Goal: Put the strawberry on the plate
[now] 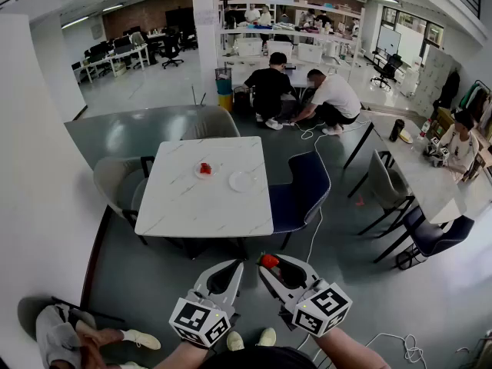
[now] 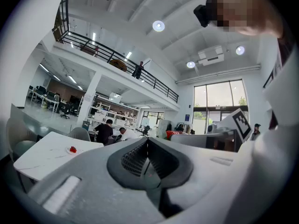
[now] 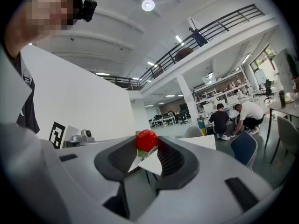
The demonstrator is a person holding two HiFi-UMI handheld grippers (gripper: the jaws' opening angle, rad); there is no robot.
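My right gripper (image 1: 267, 262) is shut on a red strawberry (image 1: 268, 260), held low in front of me and well short of the white table (image 1: 184, 206). In the right gripper view the strawberry (image 3: 147, 140) sits pinched at the jaw tips. Two small white plates lie on the table: one (image 1: 206, 174) carries a second strawberry (image 1: 205, 167), the other plate (image 1: 241, 181) is bare. My left gripper (image 1: 236, 265) hangs beside the right one, shut with nothing in it. The left gripper view shows the table (image 2: 42, 155) and the plated strawberry (image 2: 72, 149) far off.
Grey chairs (image 1: 115, 179) and a dark blue chair (image 1: 304, 191) ring the table. Two people (image 1: 307, 94) crouch on the floor beyond it. A long table (image 1: 415, 167) with a seated person stands at the right. A white cable (image 1: 315, 229) runs across the floor.
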